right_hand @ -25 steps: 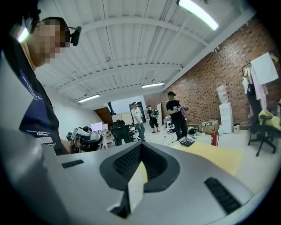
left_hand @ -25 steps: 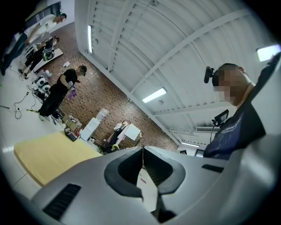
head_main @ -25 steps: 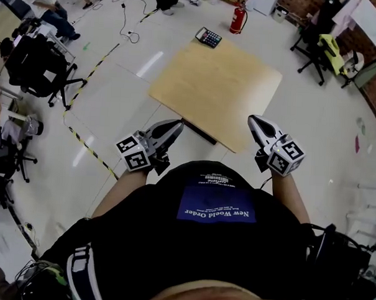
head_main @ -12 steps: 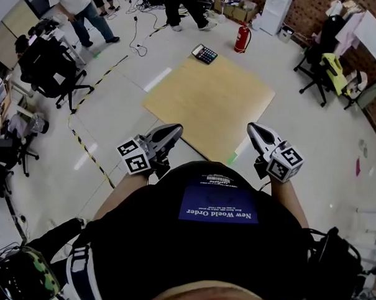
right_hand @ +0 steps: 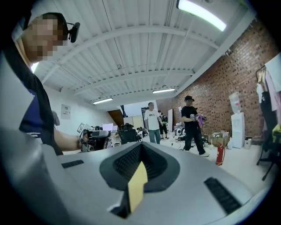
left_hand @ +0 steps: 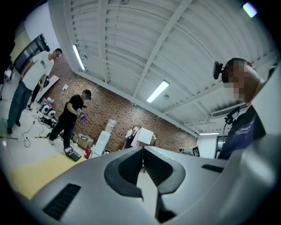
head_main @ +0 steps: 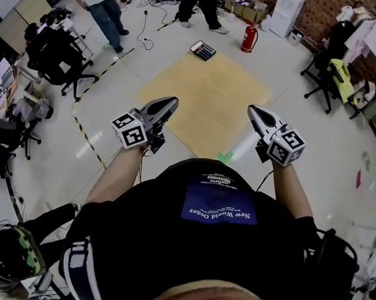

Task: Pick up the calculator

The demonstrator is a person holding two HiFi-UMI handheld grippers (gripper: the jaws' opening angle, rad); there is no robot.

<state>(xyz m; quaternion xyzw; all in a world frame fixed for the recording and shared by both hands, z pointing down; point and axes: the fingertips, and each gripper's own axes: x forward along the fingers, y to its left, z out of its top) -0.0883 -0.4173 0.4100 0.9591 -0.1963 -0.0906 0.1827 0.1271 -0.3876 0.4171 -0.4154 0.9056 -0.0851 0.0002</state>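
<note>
Table (head_main: 206, 97): mid-floor, ahead of the person. Calculator (head_main: 203, 50): at the table's far corner. Fire extinguisher (head_main: 248, 38): on the floor beyond that corner, just right of the calculator. Left gripper (head_main: 171, 102) and right gripper (head_main: 252, 110): side by side, well apart, over the table's near left and right edges. Office chairs (head_main: 55, 56): far left. Another chair (head_main: 331, 75): far right. Standing persons (head_main: 107, 9): behind the table, on the left.

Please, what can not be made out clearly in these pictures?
- Calculator: head view, too small to read keys or display.
- Calculator: right gripper view, out of frame.
- Yellow board, near-left edge: head view, partly covered by the left hand-held gripper.
- Yellow board: right gripper view, only a sliver behind the right hand-held gripper.
</note>
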